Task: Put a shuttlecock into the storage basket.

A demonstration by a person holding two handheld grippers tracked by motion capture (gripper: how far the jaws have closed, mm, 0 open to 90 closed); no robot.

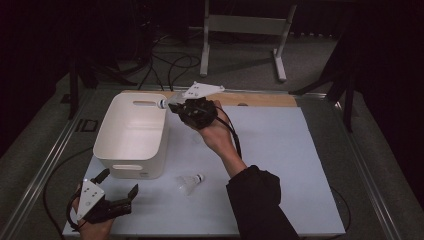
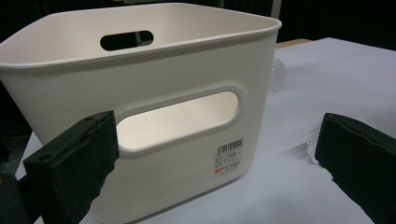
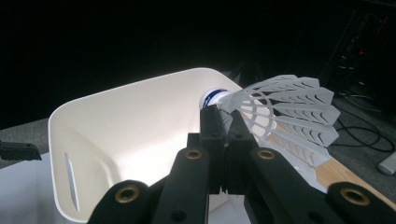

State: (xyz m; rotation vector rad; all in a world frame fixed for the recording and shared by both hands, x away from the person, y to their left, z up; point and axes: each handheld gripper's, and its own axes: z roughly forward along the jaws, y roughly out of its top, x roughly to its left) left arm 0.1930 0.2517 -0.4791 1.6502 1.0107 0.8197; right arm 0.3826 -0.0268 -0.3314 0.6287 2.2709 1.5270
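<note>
Clamping a white plastic-skirted shuttlecock (image 3: 275, 116), the right hand-held gripper (image 3: 225, 122) is fully closed on it. Blue-banded cork tip points toward the white bin (image 1: 131, 134), long axis roughly level.

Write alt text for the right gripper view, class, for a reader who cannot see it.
The right tongs, jaws shut, grip a white plastic shuttlecock by its skirt, held at the rim of an open white bin. The shuttlecock's cork points toward the bin, and the surroundings are dark.
</note>
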